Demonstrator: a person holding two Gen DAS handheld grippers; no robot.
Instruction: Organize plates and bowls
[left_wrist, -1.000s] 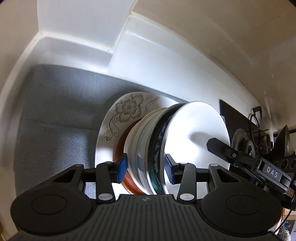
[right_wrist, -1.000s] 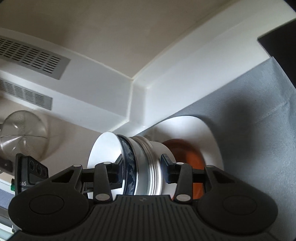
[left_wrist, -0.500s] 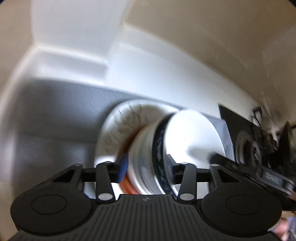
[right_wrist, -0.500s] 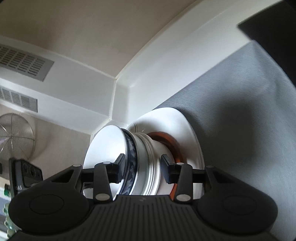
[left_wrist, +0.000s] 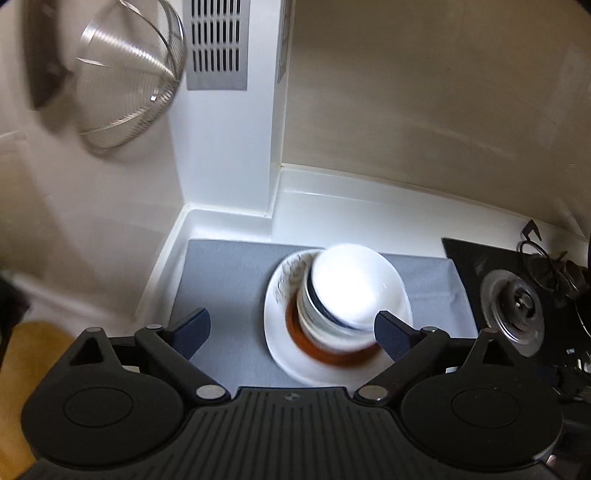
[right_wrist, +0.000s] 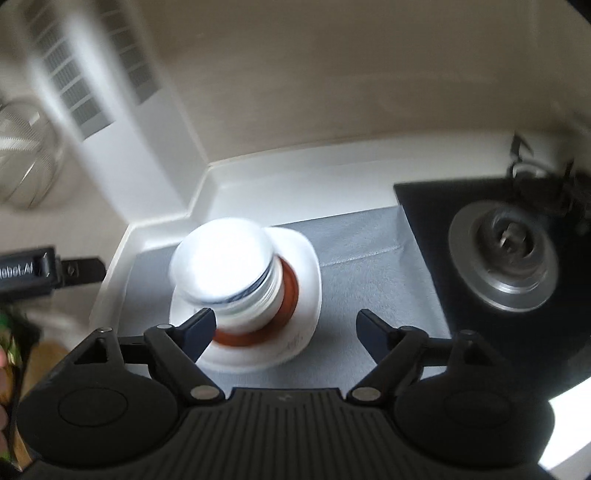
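Both of your grippers have let go and pulled back since a second ago: then each pair of jaws was closed around the stack of bowls, and now they stand wide apart with nothing between them. Your left gripper (left_wrist: 291, 328) hangs above and in front of the pile, and your right gripper (right_wrist: 284, 330) does the same from the other side, neither one touching anything.

Your stack of bowls (left_wrist: 347, 299) now sits upside down, white bottom uppermost, with a dark blue band (left_wrist: 321, 306) showing on one rim partway down. Under it lies a brown dish (left_wrist: 332, 356), and under that the white floral plate (left_wrist: 280, 295), which rests on the grey mat (left_wrist: 221, 280) on the desk, near the corner of the white wall. In the right wrist view the pile (right_wrist: 229, 266) looks slightly off-centre on the plate (right_wrist: 303, 258), though motion blur makes it hard to judge.

By my reading the stacking is done: everything visible is nested into one pile. No loose plates or bowls show elsewhere; the stove burner (right_wrist: 502, 258) sits well apart to the right. What may remain is only checking that the pile stands steady.
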